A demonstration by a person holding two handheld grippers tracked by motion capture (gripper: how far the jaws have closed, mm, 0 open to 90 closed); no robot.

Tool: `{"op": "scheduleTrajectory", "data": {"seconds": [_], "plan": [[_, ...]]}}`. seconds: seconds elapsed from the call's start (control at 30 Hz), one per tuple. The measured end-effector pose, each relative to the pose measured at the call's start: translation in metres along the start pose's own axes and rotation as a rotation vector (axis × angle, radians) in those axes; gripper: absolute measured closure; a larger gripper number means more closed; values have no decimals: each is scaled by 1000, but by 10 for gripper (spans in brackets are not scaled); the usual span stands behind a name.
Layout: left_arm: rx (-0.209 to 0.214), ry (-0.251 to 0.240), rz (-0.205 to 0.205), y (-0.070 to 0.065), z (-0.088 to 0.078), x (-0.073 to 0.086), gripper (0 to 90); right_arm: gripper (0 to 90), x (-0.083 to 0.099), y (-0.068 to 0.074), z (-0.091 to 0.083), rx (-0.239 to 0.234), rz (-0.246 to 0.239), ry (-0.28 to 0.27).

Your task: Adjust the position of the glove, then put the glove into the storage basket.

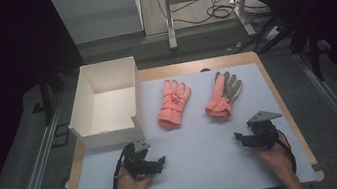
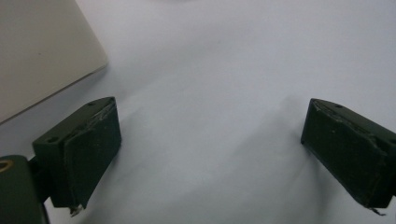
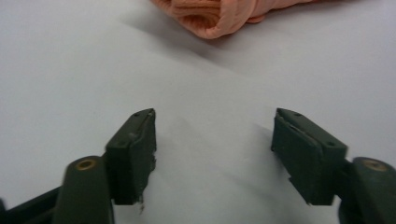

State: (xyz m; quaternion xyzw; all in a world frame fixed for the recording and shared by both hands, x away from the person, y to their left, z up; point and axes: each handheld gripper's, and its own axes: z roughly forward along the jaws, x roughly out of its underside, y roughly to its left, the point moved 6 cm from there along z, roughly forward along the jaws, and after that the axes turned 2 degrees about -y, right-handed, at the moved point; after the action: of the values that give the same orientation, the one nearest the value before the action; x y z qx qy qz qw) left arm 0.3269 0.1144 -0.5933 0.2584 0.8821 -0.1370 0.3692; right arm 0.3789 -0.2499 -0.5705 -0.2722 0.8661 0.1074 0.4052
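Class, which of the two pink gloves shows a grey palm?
The right-hand pink knitted glove, nearer the right gripper; the left pink glove shows no grey.

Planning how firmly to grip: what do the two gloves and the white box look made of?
Left glove: looks like salmon-pink knit fabric, matte, with a ribbed cuff.
Right glove: the same knit, with a grey palm, possibly a rubbery coating; too small to tell.
White box: thin, flat, matte walls with straight edges, probably cardboard or foam board.

A white box [image 1: 107, 103] sits at the mat's [image 1: 202, 165] left edge; cables [image 1: 220, 11] lie on the floor beyond the table.
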Motion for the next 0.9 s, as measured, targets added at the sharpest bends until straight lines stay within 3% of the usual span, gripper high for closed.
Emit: {"op": "scheduleTrajectory", "data": {"seconds": [0.77,0.9], "plan": [[0,0,1,0,0,0,50,296,-1,0,0,-4,-5,13],[0,0,1,0,0,0,50,296,-4,-4,-1,16,13,18]]}}
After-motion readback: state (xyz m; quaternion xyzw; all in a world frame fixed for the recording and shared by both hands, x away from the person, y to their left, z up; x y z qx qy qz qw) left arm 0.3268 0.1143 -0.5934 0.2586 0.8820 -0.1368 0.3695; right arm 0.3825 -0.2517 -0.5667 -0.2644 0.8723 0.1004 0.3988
